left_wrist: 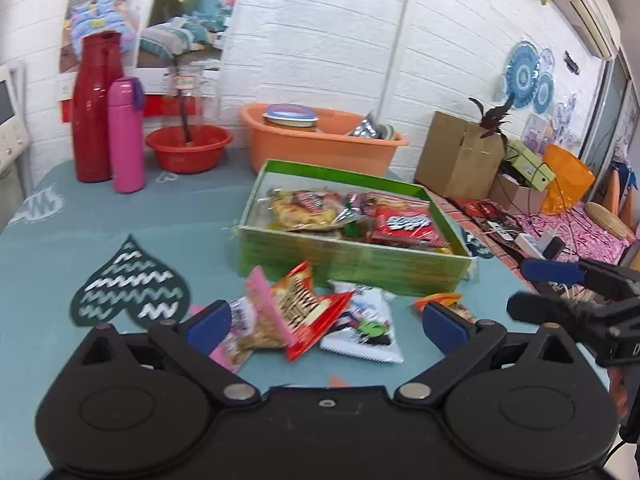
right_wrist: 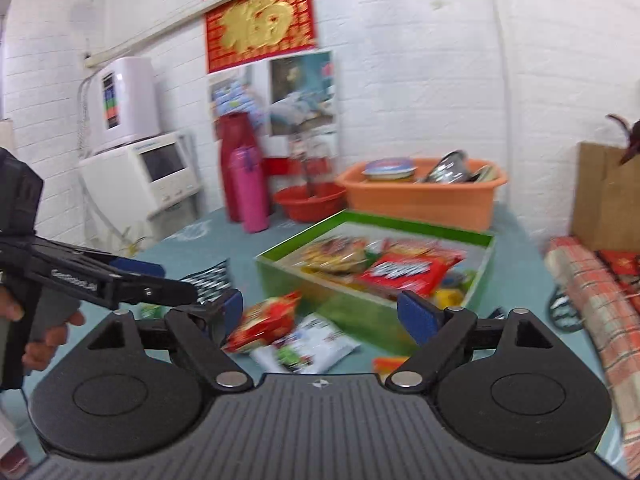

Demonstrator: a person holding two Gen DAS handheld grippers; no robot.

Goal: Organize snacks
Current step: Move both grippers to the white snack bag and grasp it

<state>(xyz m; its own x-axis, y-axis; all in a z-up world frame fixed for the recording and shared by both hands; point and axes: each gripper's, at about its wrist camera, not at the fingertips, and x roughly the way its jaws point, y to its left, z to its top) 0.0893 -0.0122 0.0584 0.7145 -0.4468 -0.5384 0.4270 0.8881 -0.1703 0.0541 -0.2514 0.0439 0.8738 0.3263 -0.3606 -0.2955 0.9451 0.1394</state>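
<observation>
Left wrist view: both tongs, left and right, gape empty above the desk; several snack packets fill the green box, while loose packets just before it await sorting.

Brightness: both views are evenly and brightly lit, daylight-like, with no clear single source.
Shadows: soft and faint; only thin ones under the snack packets on the table.
Glare: small highlights on the red flask and the shiny wrappers inside the green box.
Blur: the right wrist view is smeared by motion throughout; the left wrist view is sharper, with slight smear.
Distortion: strong fisheye bending; wall lines curve and the corners go dark.
</observation>
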